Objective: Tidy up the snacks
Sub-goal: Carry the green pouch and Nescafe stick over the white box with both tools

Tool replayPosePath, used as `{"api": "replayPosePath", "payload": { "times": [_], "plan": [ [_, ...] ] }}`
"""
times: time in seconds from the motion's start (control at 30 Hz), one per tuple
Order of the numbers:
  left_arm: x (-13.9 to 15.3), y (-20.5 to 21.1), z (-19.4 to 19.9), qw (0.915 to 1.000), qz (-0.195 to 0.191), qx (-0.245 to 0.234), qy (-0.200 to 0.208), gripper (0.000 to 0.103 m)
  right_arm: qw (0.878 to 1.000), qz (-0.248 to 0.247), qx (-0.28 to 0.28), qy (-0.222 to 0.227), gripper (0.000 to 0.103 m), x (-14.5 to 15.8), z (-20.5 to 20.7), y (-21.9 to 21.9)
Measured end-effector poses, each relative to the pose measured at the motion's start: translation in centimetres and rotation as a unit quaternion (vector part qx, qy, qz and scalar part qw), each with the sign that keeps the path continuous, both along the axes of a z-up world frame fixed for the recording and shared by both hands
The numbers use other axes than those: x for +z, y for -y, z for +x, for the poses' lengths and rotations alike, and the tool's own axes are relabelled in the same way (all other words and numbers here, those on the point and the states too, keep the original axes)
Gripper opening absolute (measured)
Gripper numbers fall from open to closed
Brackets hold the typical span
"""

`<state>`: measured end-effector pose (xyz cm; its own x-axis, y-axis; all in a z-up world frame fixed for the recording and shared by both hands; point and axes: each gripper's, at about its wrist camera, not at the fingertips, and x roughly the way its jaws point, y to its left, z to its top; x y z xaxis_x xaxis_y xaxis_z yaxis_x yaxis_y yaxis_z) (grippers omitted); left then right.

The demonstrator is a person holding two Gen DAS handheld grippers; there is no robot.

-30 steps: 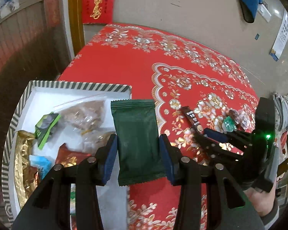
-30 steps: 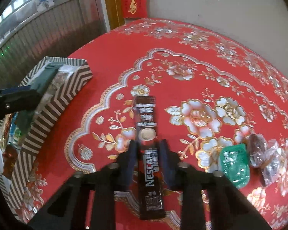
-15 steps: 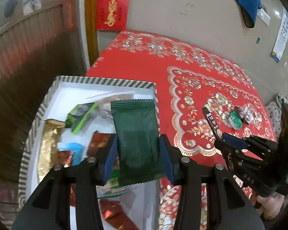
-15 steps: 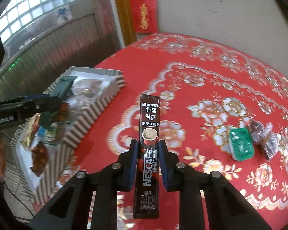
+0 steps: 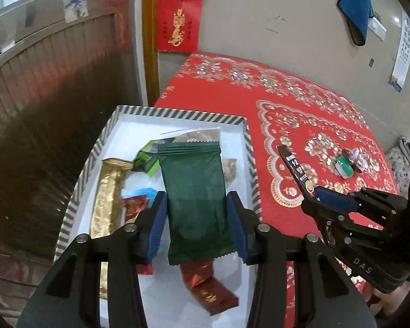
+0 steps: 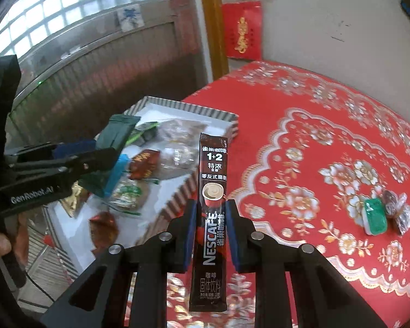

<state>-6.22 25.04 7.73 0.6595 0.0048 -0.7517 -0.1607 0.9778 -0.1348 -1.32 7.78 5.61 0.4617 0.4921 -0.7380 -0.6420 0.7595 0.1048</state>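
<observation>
Fingers of left gripper [image 5: 196,228] part-spread, pads pinching dark green snack packet [image 5: 195,202] by its sides, held over striped box [image 5: 177,114] w/ other snacks, right gripper [image 6: 211,232] fingers pressed tight on Nescafe coffee stick [image 6: 211,213], upright above red tablecloth [image 6: 328,142], just beside box.

The green packet [image 5: 195,202] now hangs over the striped box [image 5: 177,114]; the coffee stick [image 6: 211,205] has seemingly lifted off the tablecloth [image 6: 328,142].

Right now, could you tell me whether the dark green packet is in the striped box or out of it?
Out: the dark green packet hangs clamped in the left hand-held gripper above the striped box.
</observation>
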Motion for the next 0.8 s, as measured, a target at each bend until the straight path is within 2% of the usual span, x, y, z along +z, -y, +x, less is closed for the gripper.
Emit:
{"api": "replayPosePath", "payload": {
  "times": [0.33, 0.8],
  "plan": [
    [-1.3, -3.4, -1.2, 0.9995, -0.004, 0.030, -0.007, 0.042, 0.999, 0.003, 0.037, 0.001, 0.022, 0.8, -1.3, -4.6],
    [-3.4, -6.7, -1.8, 0.9983, -0.011, 0.051, -0.024, 0.042, 0.997, -0.005, 0.070, -0.020, 0.022, -0.4, -1.0, -9.9]
  ]
}}
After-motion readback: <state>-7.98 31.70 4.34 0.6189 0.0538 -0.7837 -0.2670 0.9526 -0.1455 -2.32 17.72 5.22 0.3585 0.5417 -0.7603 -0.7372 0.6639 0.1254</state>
